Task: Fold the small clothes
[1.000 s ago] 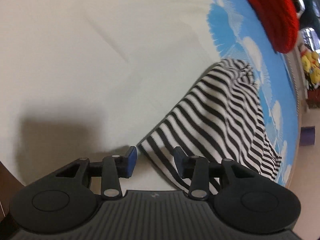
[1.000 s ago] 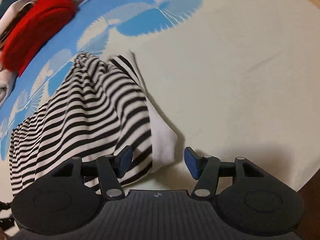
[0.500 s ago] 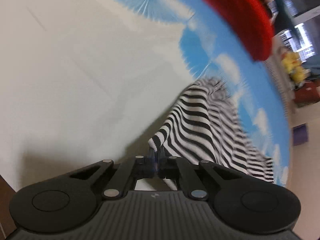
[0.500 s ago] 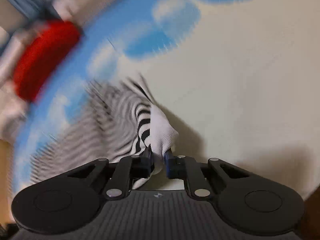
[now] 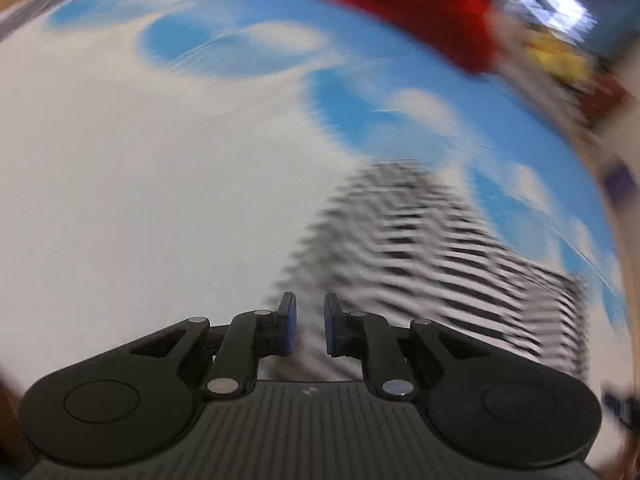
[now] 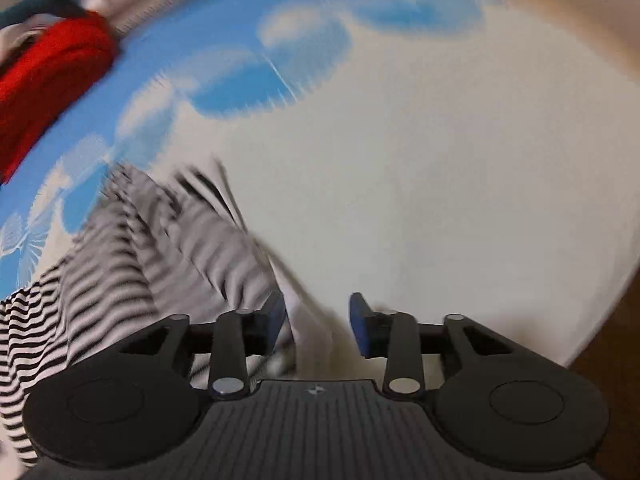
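Observation:
A black-and-white striped garment (image 5: pixel 432 248) lies on a white and blue patterned cloth (image 5: pixel 140 168); both views are motion-blurred. My left gripper (image 5: pixel 307 330) has its jaws a little apart over the garment's near corner, holding nothing. In the right wrist view the striped garment (image 6: pixel 132 272) lies at the left, its white edge between the fingers. My right gripper (image 6: pixel 318 326) is open, its jaws apart around that edge without pinching it.
A red knitted item (image 5: pixel 420 12) lies at the far edge of the cloth and also shows in the right wrist view (image 6: pixel 44 80). Blurred clutter stands beyond it. The surface's edge (image 6: pixel 592 320) drops off at the right.
Both grippers were shut on the garment's corners half a second ago and have now opened and let go. The garment has been carried over and lies further folded; both cameras are moving.

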Motion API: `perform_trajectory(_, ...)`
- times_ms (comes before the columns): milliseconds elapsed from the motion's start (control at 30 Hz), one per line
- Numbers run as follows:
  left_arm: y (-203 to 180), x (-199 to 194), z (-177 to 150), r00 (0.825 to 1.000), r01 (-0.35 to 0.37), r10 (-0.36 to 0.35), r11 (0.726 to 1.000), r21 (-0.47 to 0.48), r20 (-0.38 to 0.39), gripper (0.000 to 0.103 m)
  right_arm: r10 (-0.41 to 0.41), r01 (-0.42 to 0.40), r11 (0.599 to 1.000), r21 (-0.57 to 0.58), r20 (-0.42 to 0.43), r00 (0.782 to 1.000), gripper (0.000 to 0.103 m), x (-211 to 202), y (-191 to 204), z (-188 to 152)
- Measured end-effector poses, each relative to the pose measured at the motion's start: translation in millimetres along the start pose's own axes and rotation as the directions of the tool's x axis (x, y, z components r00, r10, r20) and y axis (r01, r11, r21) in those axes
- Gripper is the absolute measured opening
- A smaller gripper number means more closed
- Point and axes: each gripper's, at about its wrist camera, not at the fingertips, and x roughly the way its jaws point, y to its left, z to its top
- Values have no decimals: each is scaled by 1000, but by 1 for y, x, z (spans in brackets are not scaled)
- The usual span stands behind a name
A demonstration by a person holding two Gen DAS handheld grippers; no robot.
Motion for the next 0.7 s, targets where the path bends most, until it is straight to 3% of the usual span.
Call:
perform_trajectory(100, -37, 13, -5, 996, 80, -75, 986, 148, -41, 14, 138, -134, 987, -85, 46, 989, 43, -3, 20, 8)
perform_trajectory(200, -62, 33, -11, 995, 49, -26, 967, 249, -92, 14, 207, -213, 969, -128, -58, 977, 43, 15, 33, 6)
perform_trajectory(233, -65, 42, -12, 993, 26, 6, 965, 260, -119, 19, 187, -199, 971, -136, -96, 978, 43, 23, 34, 4)
perform_trajectory(333, -59, 73, -19, 965, -74, 136, 960, 270, -222, 26, 9, -49, 985, -168, -234, 972, 43, 54, 29, -2)
perform_trajectory(367, -56, 76, -18, 959, -93, 157, 961, 260, -238, 26, 3, -41, 987, -155, -240, 971, 42, 57, 27, -1)
perform_trajectory(433, -48, 68, -11, 968, -74, 118, 977, 199, -221, 27, 22, -50, 990, -132, -200, 980, 42, 50, 26, 6)
perform_trajectory(533, -35, 53, -5, 983, -42, 69, 987, 154, -172, 27, 66, -90, 976, -199, -120, 991, 42, 33, 37, 9)
perform_trajectory(633, -24, 44, -8, 984, -57, 81, 987, 148, -158, 27, 198, -197, 945, -261, -22, 980, 43, 11, 50, 13)
perform_trajectory(700, -18, 40, -10, 983, -79, 102, 986, 148, -155, 27, 249, -242, 928, -284, -13, 968, 44, 7, 57, 12)
